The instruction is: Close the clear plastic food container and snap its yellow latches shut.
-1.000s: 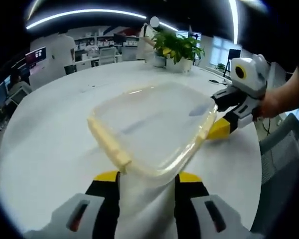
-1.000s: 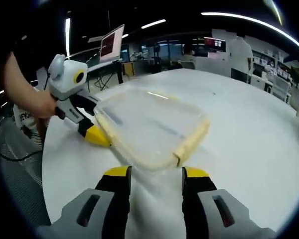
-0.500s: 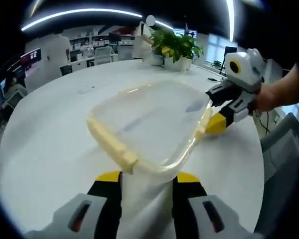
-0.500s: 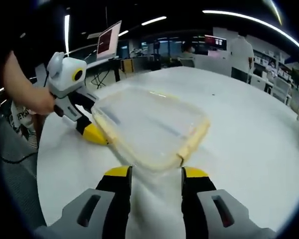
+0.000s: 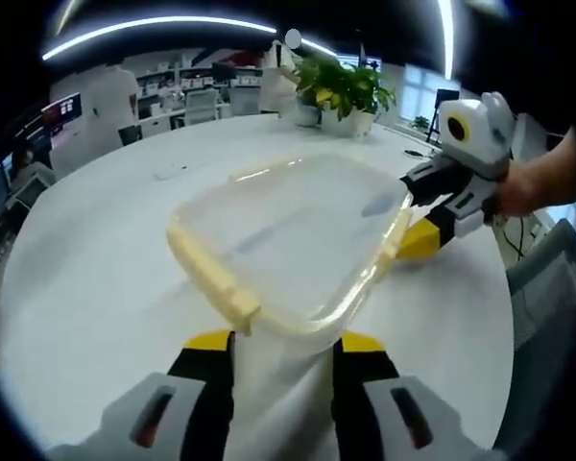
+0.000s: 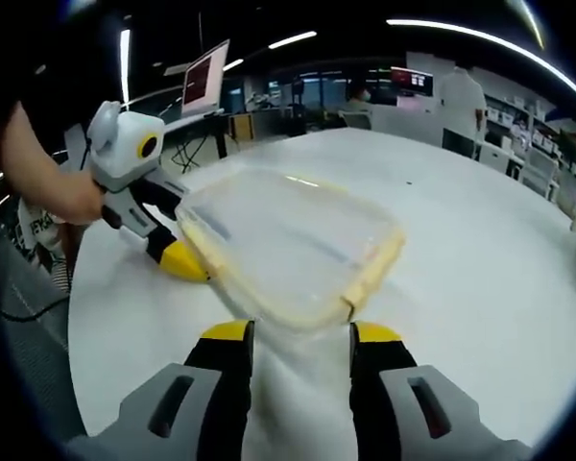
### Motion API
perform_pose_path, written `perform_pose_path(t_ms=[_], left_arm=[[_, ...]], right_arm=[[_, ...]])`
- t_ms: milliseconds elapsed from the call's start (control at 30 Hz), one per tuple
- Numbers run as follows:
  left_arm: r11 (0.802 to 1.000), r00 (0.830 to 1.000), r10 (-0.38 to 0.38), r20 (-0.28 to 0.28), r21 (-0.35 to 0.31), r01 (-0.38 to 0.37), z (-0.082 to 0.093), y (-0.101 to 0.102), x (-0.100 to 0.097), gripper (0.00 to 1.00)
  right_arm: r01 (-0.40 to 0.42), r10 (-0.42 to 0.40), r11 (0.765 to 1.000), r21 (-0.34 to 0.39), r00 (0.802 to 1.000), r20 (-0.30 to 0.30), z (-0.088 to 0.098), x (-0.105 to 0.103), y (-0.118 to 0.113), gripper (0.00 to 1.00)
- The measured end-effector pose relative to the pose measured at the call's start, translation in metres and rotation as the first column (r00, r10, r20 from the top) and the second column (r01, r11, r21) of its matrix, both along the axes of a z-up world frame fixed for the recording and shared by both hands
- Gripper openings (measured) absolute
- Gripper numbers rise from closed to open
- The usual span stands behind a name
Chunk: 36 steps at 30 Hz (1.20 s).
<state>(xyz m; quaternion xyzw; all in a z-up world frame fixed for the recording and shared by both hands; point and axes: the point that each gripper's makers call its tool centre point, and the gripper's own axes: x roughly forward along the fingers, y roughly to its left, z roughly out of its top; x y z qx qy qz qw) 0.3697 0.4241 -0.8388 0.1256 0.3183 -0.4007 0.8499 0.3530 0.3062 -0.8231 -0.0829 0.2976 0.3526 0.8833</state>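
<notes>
Container (image 5: 293, 240) clear, flat on white table (image 5: 86, 279), dead ahead at 12 o'clock of my left claw (image 5: 280, 346) | left jaws apart, straddling its near edge | pale yellow latch (image 5: 216, 279) at 11 | my right claw (image 6: 293, 336) jaws apart at the opposite edge | right claw's yellow tip (image 5: 418, 240) touching the container at 2 | plant (image 5: 341, 91) beyond at 12
</notes>
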Motion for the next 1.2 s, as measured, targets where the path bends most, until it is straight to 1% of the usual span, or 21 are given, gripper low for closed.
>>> perform_pose_path(t_ms=[133,433,600,667,733,833,900,933,1000,1033,1133,1200], left_arm=[[1.0,1.0,-0.001,0.004,0.002,0.001,0.0,0.001,0.001,0.34],[1.0,1.0,-0.016,0.014,0.003,0.016,0.0,0.002,0.001,0.33],[1.0,0.999,-0.008,0.034,-0.005,0.008,0.003,0.002,0.003,0.37],[1.0,0.999,-0.005,0.035,-0.009,0.006,0.004,0.001,0.002,0.38],[1.0,0.999,0.005,0.036,-0.022,-0.004,0.004,0.003,0.002,0.41],[0.999,0.999,0.022,0.033,-0.039,-0.021,0.004,0.004,0.001,0.48],[0.998,0.999,0.027,0.046,-0.056,-0.024,0.006,0.003,0.001,0.52],[0.997,0.998,0.033,0.053,-0.07,-0.03,0.008,0.002,0.002,0.59],[0.992,0.996,0.062,0.066,-0.113,-0.055,0.012,-0.001,0.004,0.72],[0.991,0.996,0.069,0.063,-0.121,-0.061,0.011,-0.001,0.004,0.78],[0.991,0.995,0.065,0.07,-0.117,-0.057,0.01,-0.002,0.003,0.84],[0.988,0.996,0.07,0.05,-0.142,-0.063,0.009,-0.005,0.0,0.87]], right_arm=[[0.002,-0.002,1.0,-0.009,1.0,0.003,0.0,0.0,0.0,0.37],[0.025,-0.025,1.0,0.01,1.0,-0.008,-0.002,0.0,0.0,0.36],[0.025,-0.025,1.0,0.017,1.0,-0.016,-0.003,0.0,0.0,0.36],[0.032,-0.032,0.999,0.031,0.999,-0.019,-0.002,0.0,0.001,0.38],[0.041,-0.04,0.998,0.043,0.999,-0.013,-0.001,0.0,0.002,0.43],[0.049,-0.047,0.996,0.073,0.999,-0.023,-0.002,-0.002,0.006,0.51],[0.056,-0.054,0.992,0.114,0.998,-0.02,0.0,-0.003,0.01,0.54],[0.064,-0.063,0.985,0.161,0.998,-0.009,0.004,-0.002,0.014,0.6],[0.069,-0.067,0.984,0.166,0.998,-0.016,0.004,-0.004,0.016,0.7],[0.069,-0.068,0.981,0.183,0.998,-0.011,0.004,-0.003,0.018,0.75],[0.07,-0.069,0.975,0.209,0.998,-0.01,0.005,-0.004,0.022,0.84],[0.069,-0.068,0.973,0.222,0.998,-0.013,0.006,-0.004,0.024,0.86]])
